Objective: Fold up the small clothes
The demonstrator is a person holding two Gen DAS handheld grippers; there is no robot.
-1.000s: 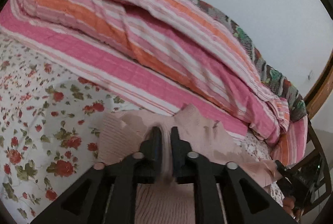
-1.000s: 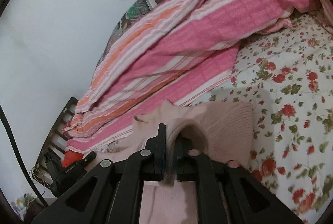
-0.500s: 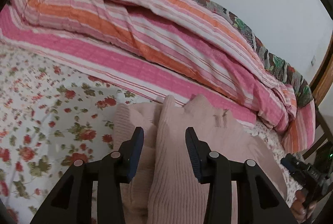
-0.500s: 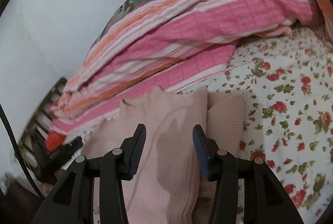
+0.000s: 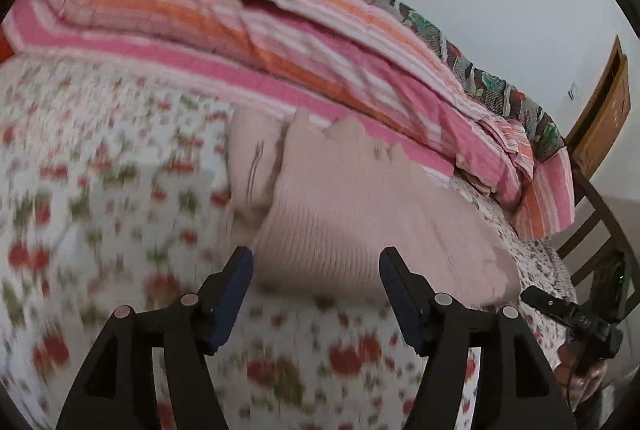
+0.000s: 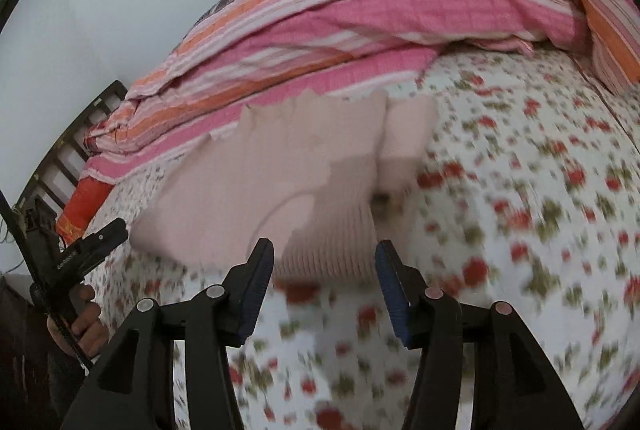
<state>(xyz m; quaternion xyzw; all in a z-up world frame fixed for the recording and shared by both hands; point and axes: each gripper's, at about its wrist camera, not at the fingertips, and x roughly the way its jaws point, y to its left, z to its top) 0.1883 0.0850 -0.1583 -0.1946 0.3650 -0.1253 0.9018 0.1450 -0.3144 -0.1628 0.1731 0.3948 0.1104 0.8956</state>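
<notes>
- Sweater (image 5: 360, 214) lies folded on floral sheet (image 5: 100, 190), just beside striped quilt (image 5: 320, 70), so fold looks done.
- My left gripper (image 5: 316, 266) & right gripper (image 6: 324, 262): jaws have just been opening, now spread, nothing pinched; sweater sits just ahead of both, prob. to let it settle.

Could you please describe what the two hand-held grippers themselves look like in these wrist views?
Both the left hand-held gripper and the right hand-held gripper have matte black, angular frames with triangular cutouts and round silver pivot pins. Their fingers carry dark blue pads inside. A thin black cable runs beside the left one.
</notes>
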